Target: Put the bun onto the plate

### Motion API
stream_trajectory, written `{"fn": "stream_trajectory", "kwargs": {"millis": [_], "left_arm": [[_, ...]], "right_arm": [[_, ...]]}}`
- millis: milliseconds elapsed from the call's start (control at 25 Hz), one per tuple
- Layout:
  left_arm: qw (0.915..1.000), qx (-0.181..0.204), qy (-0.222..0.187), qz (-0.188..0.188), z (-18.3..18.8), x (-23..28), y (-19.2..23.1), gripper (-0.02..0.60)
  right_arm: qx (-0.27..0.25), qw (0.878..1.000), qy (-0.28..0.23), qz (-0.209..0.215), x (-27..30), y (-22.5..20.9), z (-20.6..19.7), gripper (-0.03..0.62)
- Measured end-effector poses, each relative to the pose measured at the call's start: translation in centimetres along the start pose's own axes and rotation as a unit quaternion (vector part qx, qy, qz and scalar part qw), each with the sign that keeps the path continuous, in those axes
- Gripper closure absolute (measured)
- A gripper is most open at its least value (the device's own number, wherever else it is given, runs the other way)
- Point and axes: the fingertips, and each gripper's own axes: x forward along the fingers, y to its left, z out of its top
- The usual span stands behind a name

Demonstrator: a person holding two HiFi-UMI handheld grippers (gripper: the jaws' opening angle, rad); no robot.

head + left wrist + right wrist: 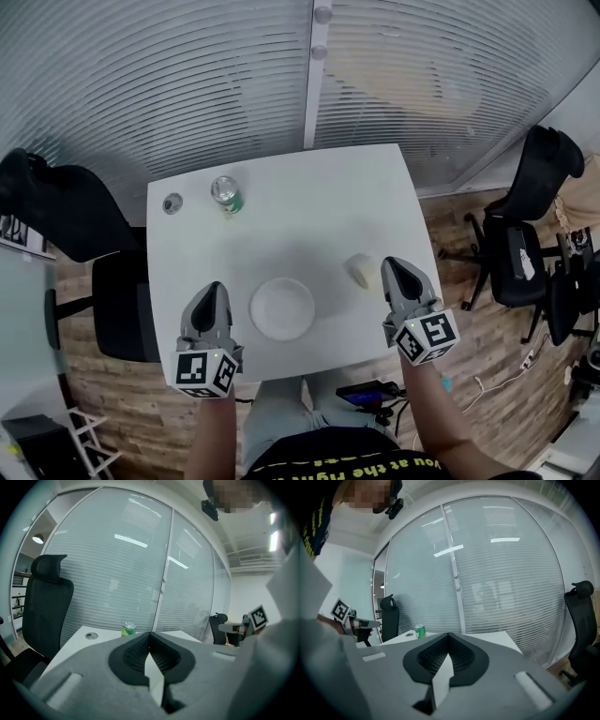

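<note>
One pale bun (pixel 359 271) (small, oblong)

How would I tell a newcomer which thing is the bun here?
Find the white square table before the slatted glass wall. Toward its right edge, just beside the right gripper, lies the small cream-coloured bun. It is an oval lump, unlike the flat round white plate at centre front and the green metal can at back left.
</note>
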Motion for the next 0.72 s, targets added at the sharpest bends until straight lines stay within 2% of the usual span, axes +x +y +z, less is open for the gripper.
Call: {"fn": "stream_trajectory", "kwargs": {"millis": [520, 720], "left_arm": [[0.9998, 0.000, 0.020, 0.001, -1.8, 1.3, 0.3, 0.581], [0.9996, -0.001, 0.027, 0.004, -2.3, 1.5, 0.6, 0.581]], "right_arm": [[0.001, 0.999, 0.044, 0.001, 1.7, -2.5, -5.6, 0.586], [0.006, 0.998, 0.068, 0.008, 2.4, -2.9, -7.7, 0.531]]}}
